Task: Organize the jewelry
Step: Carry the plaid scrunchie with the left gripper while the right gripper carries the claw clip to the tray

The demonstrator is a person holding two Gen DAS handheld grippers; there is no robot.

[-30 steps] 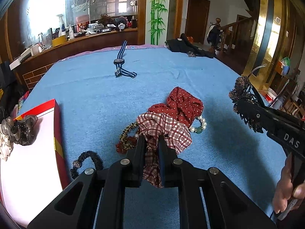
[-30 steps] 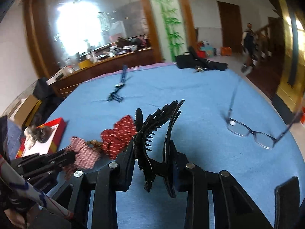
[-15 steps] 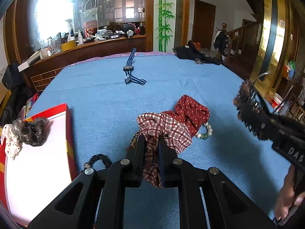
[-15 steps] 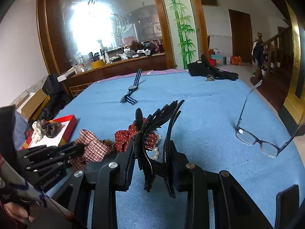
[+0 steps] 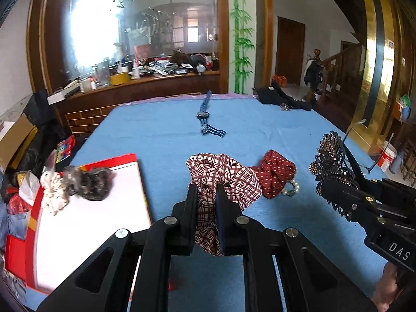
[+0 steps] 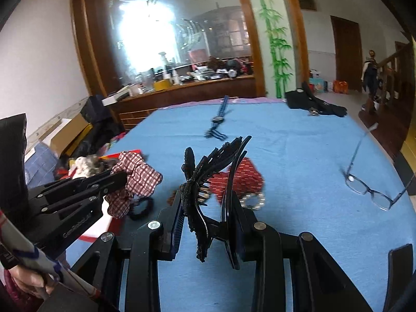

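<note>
Left gripper (image 5: 206,202) clamped on plaid scrunchie (image 5: 223,176), fabric bunched between the jaws and drooping below them, lifted clear of the blue tablecloth (image 5: 161,135). Right gripper (image 6: 208,208) clamped on black claw clip (image 6: 208,171), teeth pointing up and forward.

Likely trouble: loose plaid fabric snagging on the clip's teeth if both tools crowd together; thin pinch on soft cloth slipping during the carry; release short of the red-edged box (image 5: 91,218), beside its edge rather than inside.

Box just left of the left gripper, two scrunchies (image 5: 78,184) already on its white inside. Polka-dot scrunchie (image 5: 275,174) and bead bracelet (image 5: 291,191) on the cloth between the two grippers.
</note>
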